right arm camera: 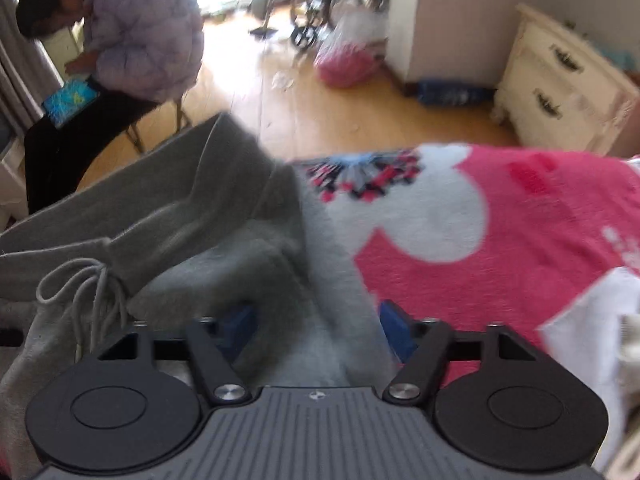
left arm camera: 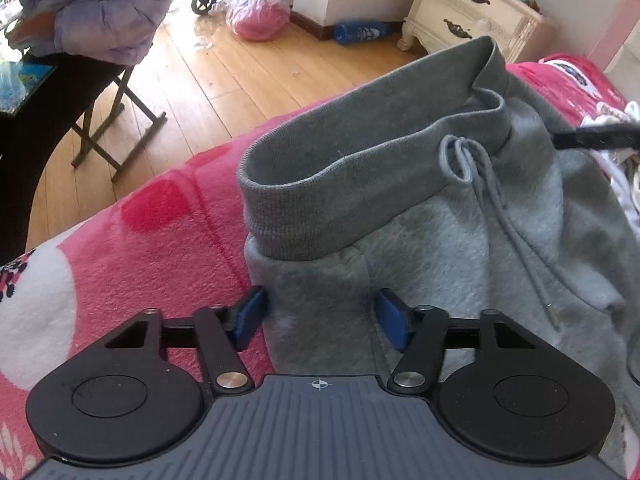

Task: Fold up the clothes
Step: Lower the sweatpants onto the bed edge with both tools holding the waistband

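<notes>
On the bed: gray sweatpants lay on a pink blanket, waistband bunched up and standing.
Left tongs: left gripper was partly open, blue fingers on either side of a fold of the pants near the waistband corner. Looked pinched, cloth filling the gap.
Right tongs: right gripper was about as open, with gray fabric between its pads. Blurry, so grip tightness was hard to call.
Only left view: drawstring sharp, tip dangling.
Only right view: blanket's flower pattern.
Bag: clear plastic bag on the floor had something pink in it.
Far off: seated person, cream dresser.
</notes>
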